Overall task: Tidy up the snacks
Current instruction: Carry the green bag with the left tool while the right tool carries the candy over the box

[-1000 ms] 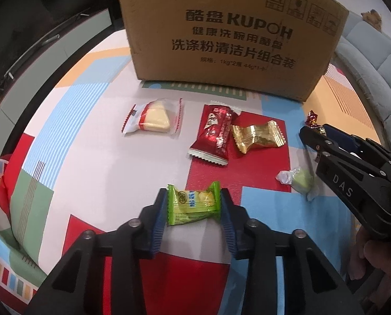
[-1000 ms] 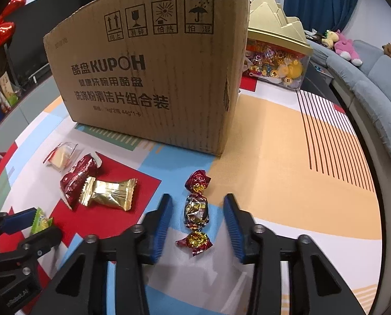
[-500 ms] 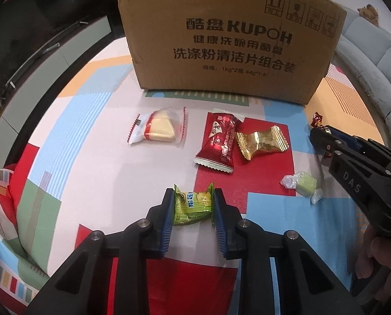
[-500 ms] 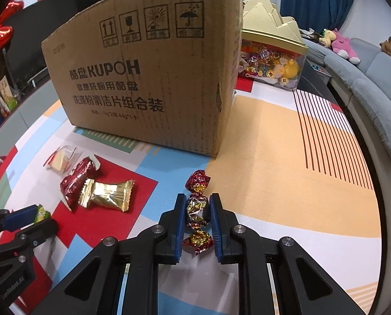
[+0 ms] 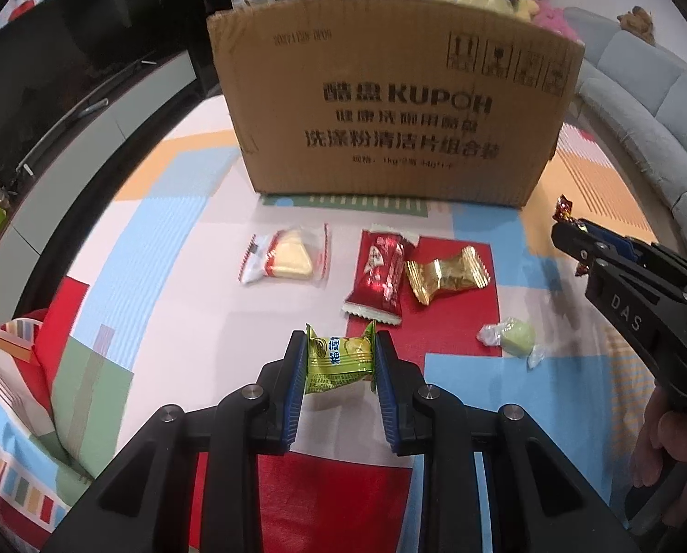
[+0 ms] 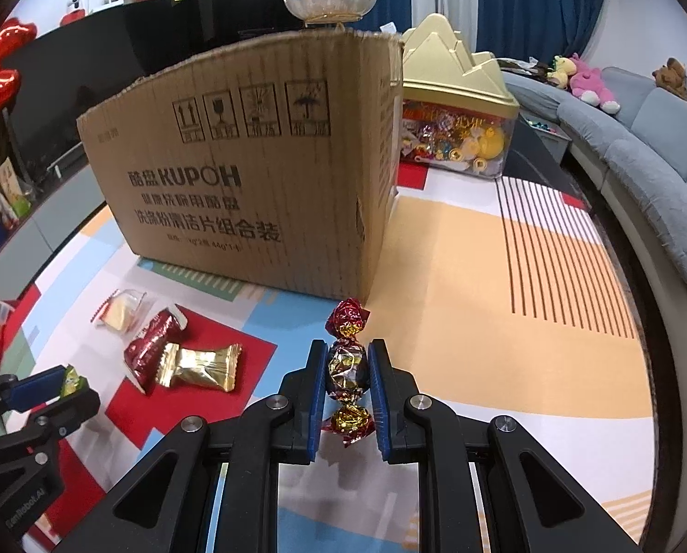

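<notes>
Left gripper (image 5: pixel 340 359) clamped on green snack packet (image 5: pixel 338 359), long axis crosswise between pads, right gripper (image 6: pixel 347 378) pinching foil twist candy (image 6: pixel 347 371), long axis pointing toward cardboard box (image 6: pixel 260 175), both above patterned mat (image 6: pixel 458 304)

I see a matt corrugated cardboard box (image 6: pixel 251 175). The sweet (image 6: pixel 347 371) wears crinkled glossy foil. My green packet (image 5: pixel 338 359) is shiny plastic film.
</notes>
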